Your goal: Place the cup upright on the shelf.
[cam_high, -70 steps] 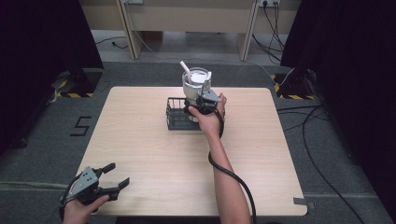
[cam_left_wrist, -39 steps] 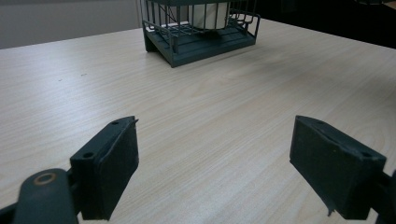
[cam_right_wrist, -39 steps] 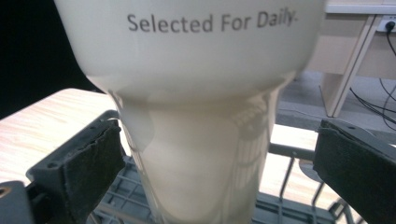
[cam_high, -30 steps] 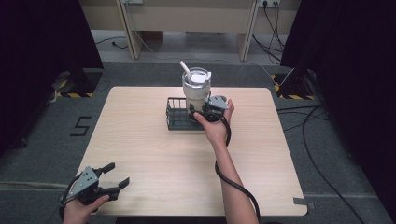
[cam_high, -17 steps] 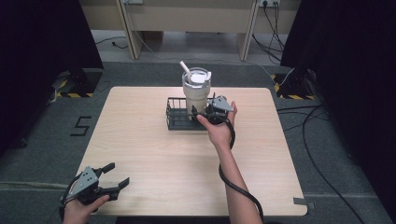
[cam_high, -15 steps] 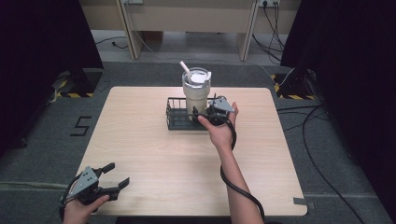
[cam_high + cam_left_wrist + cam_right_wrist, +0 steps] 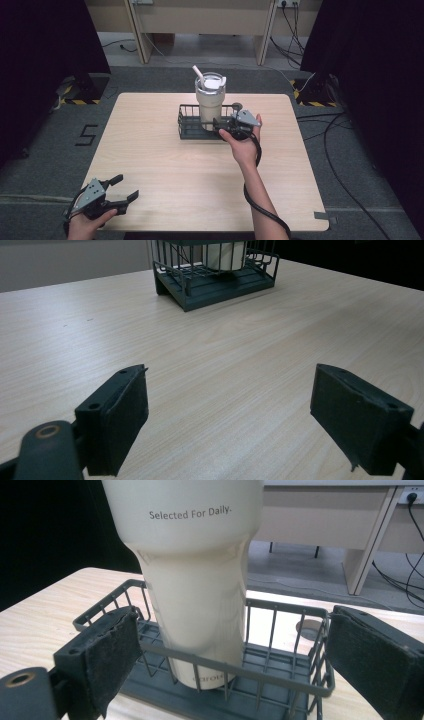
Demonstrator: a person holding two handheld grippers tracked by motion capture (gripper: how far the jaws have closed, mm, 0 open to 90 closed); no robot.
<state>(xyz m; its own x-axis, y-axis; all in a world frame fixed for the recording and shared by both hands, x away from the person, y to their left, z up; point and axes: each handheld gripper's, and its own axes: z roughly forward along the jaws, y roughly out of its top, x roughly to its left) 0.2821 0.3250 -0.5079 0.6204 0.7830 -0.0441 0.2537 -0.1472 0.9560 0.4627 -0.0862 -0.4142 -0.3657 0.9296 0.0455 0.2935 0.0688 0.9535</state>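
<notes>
Right gripper [image 7: 223, 125] at the near right corner of the wire basket [image 7: 189, 131], held low and level, jaws pointing toward the tumbler [image 7: 210, 100]. Jaws part open and have just been closing; in the right gripper view the pads stand either side of the basket's near rail, one at the left corner, the other outside the right end wall. Whether a pad touches wire I cannot tell, and nothing looks clamped.

Tumbler: cream, tall, lid and straw on, standing upright inside the basket toward its right half, base on the basket floor. Basket sits at the far middle of the table [image 7: 150, 150].

Left gripper [image 7: 116, 195] rests at the near left corner of the table, well apart from the work, jaws wide with bare tabletop between them.

Step in hand, as I read it: lining up for a grip, probably on the tumbler's narrow lower body, possibly on the basket rail. Next move calls for raising the jaws clear of the rail, centring the pads on the cup, then closing squarely so it lifts straight without snagging the wire
</notes>
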